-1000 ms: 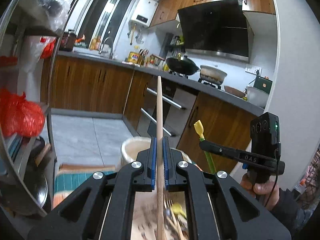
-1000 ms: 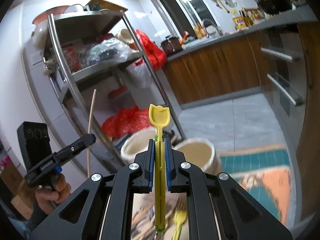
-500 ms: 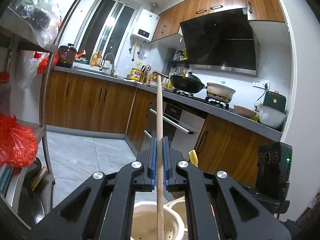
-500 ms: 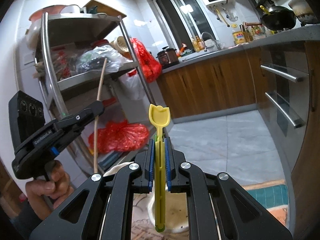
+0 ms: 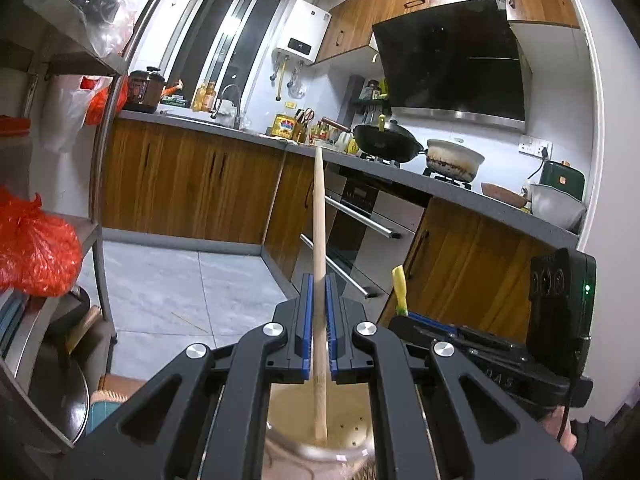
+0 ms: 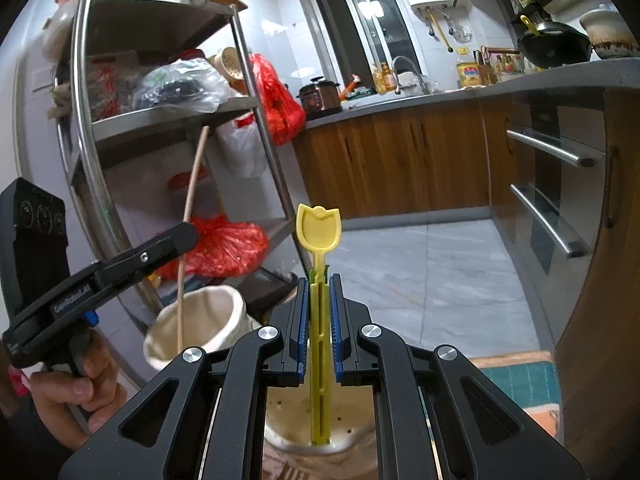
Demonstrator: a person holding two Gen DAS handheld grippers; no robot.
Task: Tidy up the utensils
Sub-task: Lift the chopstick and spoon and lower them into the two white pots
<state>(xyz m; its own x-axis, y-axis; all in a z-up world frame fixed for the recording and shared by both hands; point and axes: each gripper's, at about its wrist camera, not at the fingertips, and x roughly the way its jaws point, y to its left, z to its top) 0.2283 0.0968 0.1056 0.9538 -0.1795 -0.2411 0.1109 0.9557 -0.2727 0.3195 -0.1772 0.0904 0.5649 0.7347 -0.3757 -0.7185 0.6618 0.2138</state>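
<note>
My left gripper (image 5: 318, 328) is shut on a wooden chopstick (image 5: 319, 240) that stands upright, its lower end inside a cream utensil holder (image 5: 344, 436) below the jaws. In the right wrist view the same chopstick (image 6: 192, 216) dips into that cream holder (image 6: 200, 320), held by the left gripper (image 6: 182, 240). My right gripper (image 6: 319, 320) is shut on a yellow plastic utensil (image 6: 319, 232) with a tulip-shaped end, its lower end in a second cream holder (image 6: 352, 436). The right gripper (image 5: 404, 318) shows in the left wrist view with the yellow utensil (image 5: 400, 288).
A steel shelf rack (image 6: 160, 112) with bags stands on the left. Wooden cabinets (image 5: 192, 192) and an oven with bar handles (image 5: 360, 220) line the far side. A teal and orange mat (image 6: 516, 380) lies under the holders. The tiled floor (image 5: 180, 280) lies beyond.
Both grippers have moved down with their utensils. The chopstick's lower end and the yellow utensil's lower end now sit inside the two cream holders.
</note>
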